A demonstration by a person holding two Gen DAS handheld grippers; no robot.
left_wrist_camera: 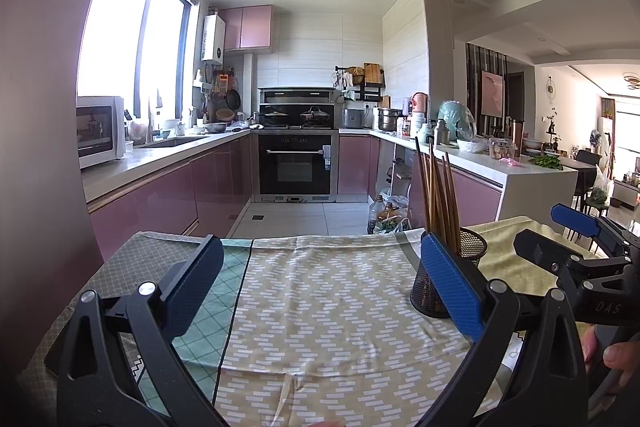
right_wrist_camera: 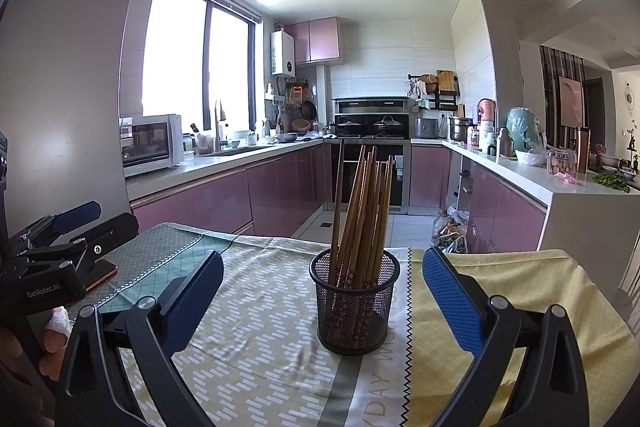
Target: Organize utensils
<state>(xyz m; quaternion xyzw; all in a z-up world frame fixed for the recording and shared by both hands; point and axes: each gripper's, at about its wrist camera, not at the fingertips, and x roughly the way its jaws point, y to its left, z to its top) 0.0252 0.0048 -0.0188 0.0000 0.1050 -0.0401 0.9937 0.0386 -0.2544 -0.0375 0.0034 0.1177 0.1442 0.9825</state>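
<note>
The right claw [right_wrist_camera: 322,301] is hanging wide and empty, the mesh cup [right_wrist_camera: 355,301] of chopsticks [right_wrist_camera: 362,211] standing upright between its fingers, just ahead on the bench [right_wrist_camera: 248,339]. The left claw [left_wrist_camera: 320,287], equally wide, is idling beside it, seemingly finished.

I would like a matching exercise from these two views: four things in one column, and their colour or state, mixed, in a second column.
Things:
1. chopsticks
2. mesh holder
3. right gripper
4. kitchen cabinets

States:
a. pink
b. open, holding nothing
c. black, on the tablecloth
d. standing upright in the holder

Pairs: 1-d, 2-c, 3-b, 4-a
</note>
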